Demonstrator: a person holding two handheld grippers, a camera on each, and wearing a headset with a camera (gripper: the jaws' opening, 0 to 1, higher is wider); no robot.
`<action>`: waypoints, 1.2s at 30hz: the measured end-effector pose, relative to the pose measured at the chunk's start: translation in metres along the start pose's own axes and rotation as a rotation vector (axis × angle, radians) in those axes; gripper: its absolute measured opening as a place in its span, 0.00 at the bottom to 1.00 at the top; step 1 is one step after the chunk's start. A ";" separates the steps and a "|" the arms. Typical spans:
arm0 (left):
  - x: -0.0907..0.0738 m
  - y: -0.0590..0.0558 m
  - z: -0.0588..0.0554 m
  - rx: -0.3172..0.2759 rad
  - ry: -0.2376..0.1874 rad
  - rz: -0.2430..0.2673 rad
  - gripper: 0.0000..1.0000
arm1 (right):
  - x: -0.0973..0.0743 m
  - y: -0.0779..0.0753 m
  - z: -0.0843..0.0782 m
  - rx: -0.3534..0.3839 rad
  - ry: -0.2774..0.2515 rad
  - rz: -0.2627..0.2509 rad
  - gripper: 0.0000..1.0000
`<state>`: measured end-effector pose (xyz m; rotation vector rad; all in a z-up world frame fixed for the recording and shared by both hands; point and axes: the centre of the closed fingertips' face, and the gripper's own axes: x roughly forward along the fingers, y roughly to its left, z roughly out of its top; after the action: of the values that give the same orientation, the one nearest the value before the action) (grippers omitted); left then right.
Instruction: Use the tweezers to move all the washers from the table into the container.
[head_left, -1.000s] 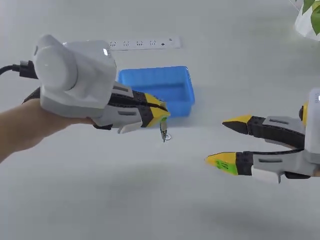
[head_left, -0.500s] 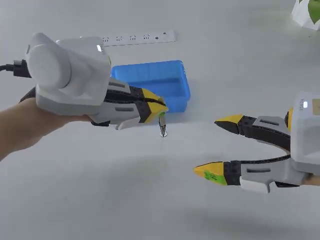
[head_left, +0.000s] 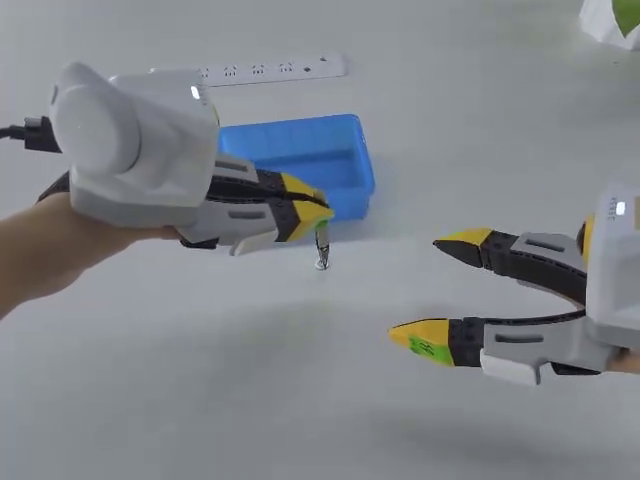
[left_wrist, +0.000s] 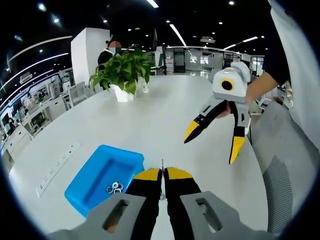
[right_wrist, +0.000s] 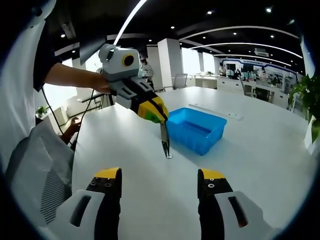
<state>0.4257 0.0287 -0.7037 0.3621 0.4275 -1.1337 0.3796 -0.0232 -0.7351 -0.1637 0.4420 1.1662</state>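
The left hand-held gripper (head_left: 322, 212) is clenched on one pair of tweezers (head_left: 322, 245), nearly upright with tips down at one washer (head_left: 320, 266) on the desk (head_left: 200, 380), one blue container (head_left: 290, 127) at its 12 o'clock, the right hand-held gripper (head_left: 415, 288) released at 4 o'clock.

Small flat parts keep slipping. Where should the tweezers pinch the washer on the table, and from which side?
Probably across its rim, one tip through the hole, from above: the washer looks flat on the table, and the tweezers point down at it.
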 end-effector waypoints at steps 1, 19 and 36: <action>0.000 0.000 -0.001 0.004 0.004 0.001 0.06 | 0.000 0.000 0.000 0.003 -0.001 0.001 0.62; 0.000 -0.006 -0.004 0.008 0.009 -0.021 0.06 | 0.007 0.008 0.005 0.006 -0.017 0.040 0.59; 0.000 -0.003 -0.006 -0.035 0.033 -0.038 0.06 | 0.080 -0.005 0.031 -0.256 0.060 0.177 0.36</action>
<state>0.4221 0.0308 -0.7091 0.3434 0.4839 -1.1570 0.4178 0.0539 -0.7415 -0.3886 0.3637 1.3937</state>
